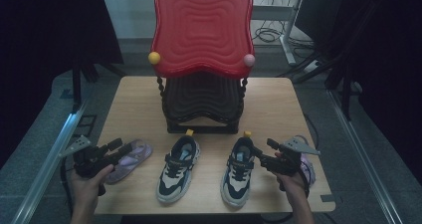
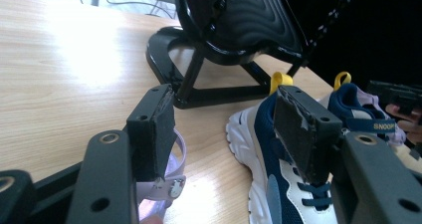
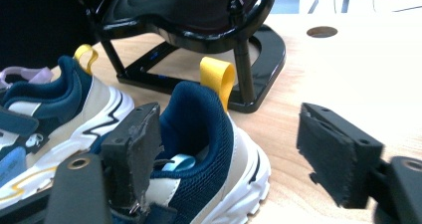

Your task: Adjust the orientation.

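The right tongs [image 1: 263, 153] stand wide with nothing between them, one pad just beside the heel of the right-hand navy, cream and white sneaker [image 1: 239, 170], the nearer of the pair to this hand. That sneaker lies lengthwise, toe toward the person, yellow heel loop [image 3: 219, 79] toward the black-framed rack with the red wavy tray [image 1: 201, 30]. The left tongs [image 1: 113, 149] are equally wide and empty, over a pale lilac sandal [image 1: 130, 157]; the left-hand matching sneaker [image 1: 178, 168] lies just beyond, parallel, on the light wooden worktop [image 1: 134, 104].
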`<state>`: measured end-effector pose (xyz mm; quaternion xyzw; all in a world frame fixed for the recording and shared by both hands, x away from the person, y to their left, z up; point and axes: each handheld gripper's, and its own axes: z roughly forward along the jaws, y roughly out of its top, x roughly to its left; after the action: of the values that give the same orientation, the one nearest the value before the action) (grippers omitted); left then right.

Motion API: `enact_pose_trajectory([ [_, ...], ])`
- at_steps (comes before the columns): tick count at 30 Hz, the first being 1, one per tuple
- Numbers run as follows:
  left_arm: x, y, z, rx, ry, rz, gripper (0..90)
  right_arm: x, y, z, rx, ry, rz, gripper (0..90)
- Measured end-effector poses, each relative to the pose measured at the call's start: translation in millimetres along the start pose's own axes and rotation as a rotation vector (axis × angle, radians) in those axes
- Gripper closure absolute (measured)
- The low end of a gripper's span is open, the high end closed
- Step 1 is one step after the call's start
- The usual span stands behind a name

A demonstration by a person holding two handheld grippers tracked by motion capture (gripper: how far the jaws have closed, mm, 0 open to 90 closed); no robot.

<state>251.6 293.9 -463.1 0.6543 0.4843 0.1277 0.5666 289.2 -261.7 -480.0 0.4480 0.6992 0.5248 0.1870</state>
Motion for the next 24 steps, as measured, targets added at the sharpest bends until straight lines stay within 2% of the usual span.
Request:
enact_pose_trajectory([
  [3, -0.8, -1.4, 2.6, 0.023, -0.005, 0.013, 41.1, 2.6, 1.1, 0.1, 0.015, 0.006, -0.021, 22.9],
  [7, -1.9, -1.9, 3.7, 0.03, -0.01, 0.019, 41.1, 4.7, 1.1, -1.7, 0.01, 0.03, -0.049, 25.6],
  [12, -8.9, -0.6, 2.9, 0.051, -0.027, 0.044, 43.1, 4.8, 4.5, -8.4, -0.01, 0.044, -0.035, 27.3],
  [15, -12.2, 0.2, 3.3, 0.083, -0.069, 0.07, 58.9, 3.7, 5.3, -9.5, -0.002, 0.05, -0.044, 29.5],
  [17, -13.5, 0.3, 3.7, 0.084, -0.092, 0.065, 66.0, 0.5, 4.6, -9.7, 0.002, 0.045, -0.037, 27.7],
  [18, -14.6, 0.4, 4.1, 0.085, -0.107, 0.061, 69.3, -1.5, 4.1, -9.8, 0.002, 0.039, -0.033, 26.5],
  [21, -19.0, -0.1, 4.3, 0.1, -0.119, 0.074, 78.0, -3.8, 4.9, -12.3, 0.001, 0.026, -0.009, 24.1],
  [24, -23.4, -0.3, 3.2, 0.11, -0.143, 0.076, 84.6, 0.2, 7.5, -15.4, -0.01, 0.033, -0.018, 23.5],
])
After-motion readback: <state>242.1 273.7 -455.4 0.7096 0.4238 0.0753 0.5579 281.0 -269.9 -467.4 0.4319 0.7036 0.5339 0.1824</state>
